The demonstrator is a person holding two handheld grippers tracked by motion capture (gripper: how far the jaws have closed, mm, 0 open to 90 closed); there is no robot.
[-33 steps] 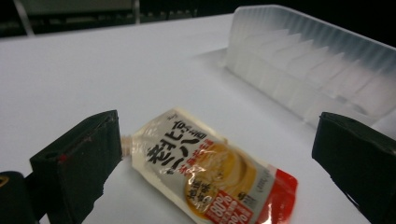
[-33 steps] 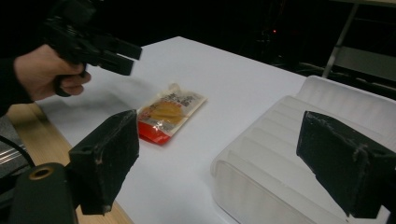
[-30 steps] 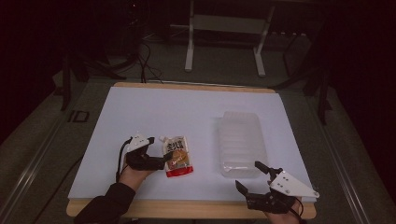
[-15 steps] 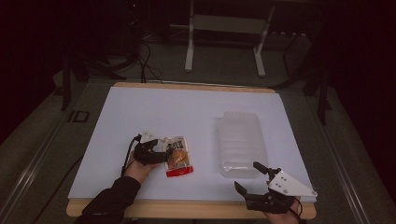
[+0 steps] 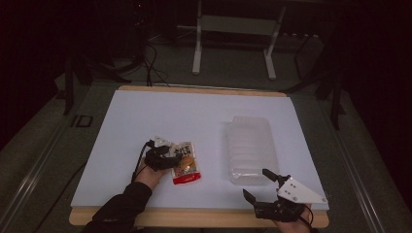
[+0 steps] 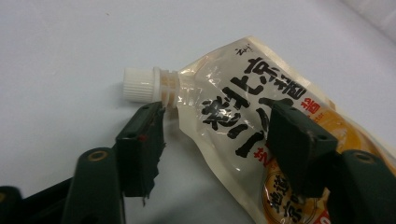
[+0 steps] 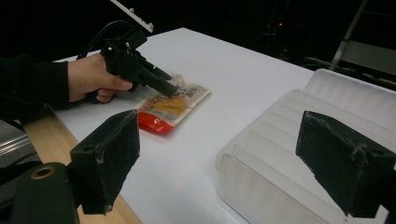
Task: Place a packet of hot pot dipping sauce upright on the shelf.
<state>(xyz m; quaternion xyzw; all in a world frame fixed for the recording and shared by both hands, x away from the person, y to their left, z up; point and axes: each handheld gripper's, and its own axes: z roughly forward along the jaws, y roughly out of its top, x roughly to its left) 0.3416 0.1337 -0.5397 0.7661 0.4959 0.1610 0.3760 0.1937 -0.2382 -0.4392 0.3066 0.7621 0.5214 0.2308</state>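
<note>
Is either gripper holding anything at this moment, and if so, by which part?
Nothing is held. The left gripper is open, its jaws straddling the spout pouch's upper corner by the white cap. The right gripper is open, near the clear plastic container.

My left hand comes in from about seven o'clock, dark sleeve down to the wrist, fist wrapped round the grip. The left gripper points toward three o'clock, tipped low to the surface, its two jaws spread apart. My right gripper sits low at about five o'clock, aimed toward eleven, jaws spread wide, the grey three-cornered plate lying on top. My right hand is mostly hidden beneath it at the bottom edge.
</note>
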